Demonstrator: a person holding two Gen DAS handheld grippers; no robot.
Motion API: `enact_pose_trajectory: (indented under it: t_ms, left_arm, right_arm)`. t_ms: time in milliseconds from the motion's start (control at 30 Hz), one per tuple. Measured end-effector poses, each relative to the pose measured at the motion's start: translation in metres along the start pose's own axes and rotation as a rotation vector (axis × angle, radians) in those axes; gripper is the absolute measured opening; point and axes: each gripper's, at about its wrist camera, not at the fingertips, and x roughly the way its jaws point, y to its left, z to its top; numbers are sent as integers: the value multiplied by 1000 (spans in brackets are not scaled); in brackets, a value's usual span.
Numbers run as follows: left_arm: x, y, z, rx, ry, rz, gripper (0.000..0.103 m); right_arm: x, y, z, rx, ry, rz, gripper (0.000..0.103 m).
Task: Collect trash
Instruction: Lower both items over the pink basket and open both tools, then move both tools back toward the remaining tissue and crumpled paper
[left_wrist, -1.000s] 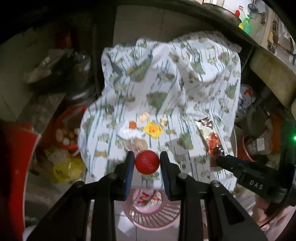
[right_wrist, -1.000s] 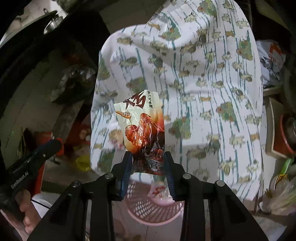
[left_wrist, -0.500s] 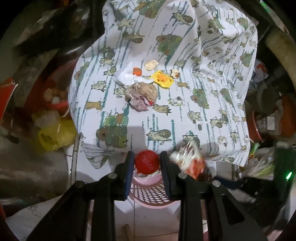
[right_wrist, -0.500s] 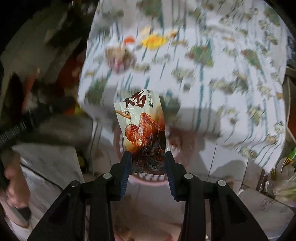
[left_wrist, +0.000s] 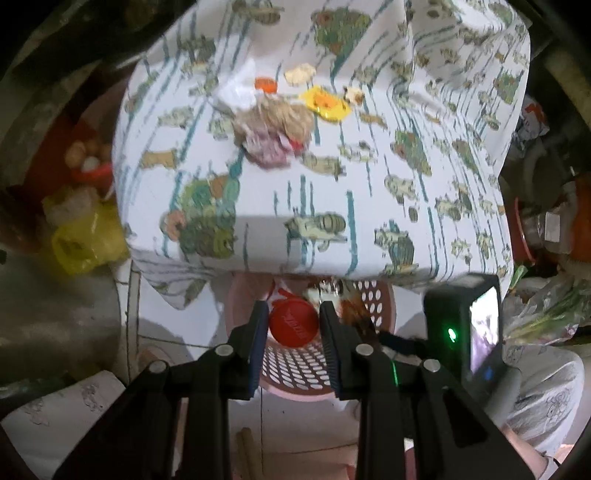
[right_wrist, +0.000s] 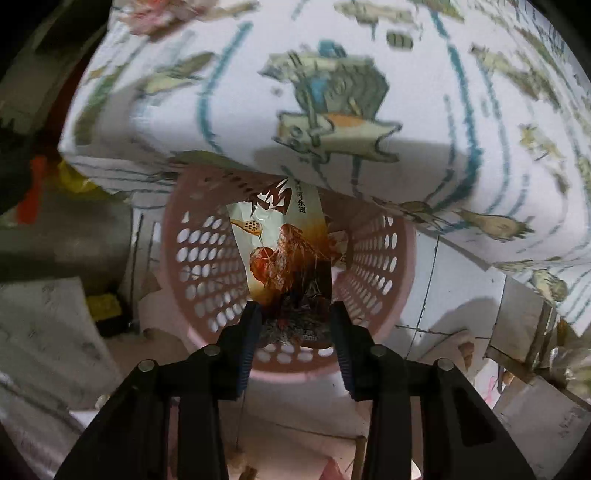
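My left gripper (left_wrist: 293, 326) is shut on a red bottle cap (left_wrist: 293, 327) and holds it over the pink perforated basket (left_wrist: 373, 295) on the floor. My right gripper (right_wrist: 295, 325) is shut on a snack wrapper (right_wrist: 284, 251) with a chicken wing picture, held over the same pink basket (right_wrist: 199, 258). The right gripper's body (left_wrist: 461, 325) shows at the right of the left wrist view. More trash lies on the patterned tablecloth (left_wrist: 369, 184): crumpled paper (left_wrist: 273, 129), a yellow scrap (left_wrist: 325, 105), an orange cap (left_wrist: 266, 84) and white tissue (left_wrist: 238, 92).
The cloth-covered table's front edge (right_wrist: 332, 155) overhangs the far part of the basket. A yellow bag (left_wrist: 85, 240) and a red bowl (left_wrist: 92, 170) sit left of the table. Bags with greens (left_wrist: 546, 317) lie at the right. The floor is tiled.
Both grippers have moved down and forward from above the table's edge to over the pink basket, which now looks much larger. Each still holds its item.
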Motion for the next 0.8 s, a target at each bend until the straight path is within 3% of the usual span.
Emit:
enact_pose_trajectory:
  t_ms: [200,533,567,667,733,767,800]
  left_arm:
    - [22,3,-4,-29,68,-8,26]
    - [63,5,-9,-60,142,-4,26]
    - [67,5,-9,-65,148,-6,28]
    - [77,8,-9,-86,160,-4,57]
    - [79,9,-8,-81,161,21,63]
    - [79,8,-8,-71,167,37,63]
    - [78,8,-8,-61,166,47,63]
  right_arm:
    - [28,-8,10,65,16,16,60]
    - [17,-30,11,165,-32,60,64]
    - [15,-32,10,177,-37,64,64]
    - [8,-36,7,222,-58,67,64]
    - [2,-41,4,242,-72,76,55]
    - [-1,-42,4,237,-73,85,43]
    - [-1,-43,4,228,-69,94,38]
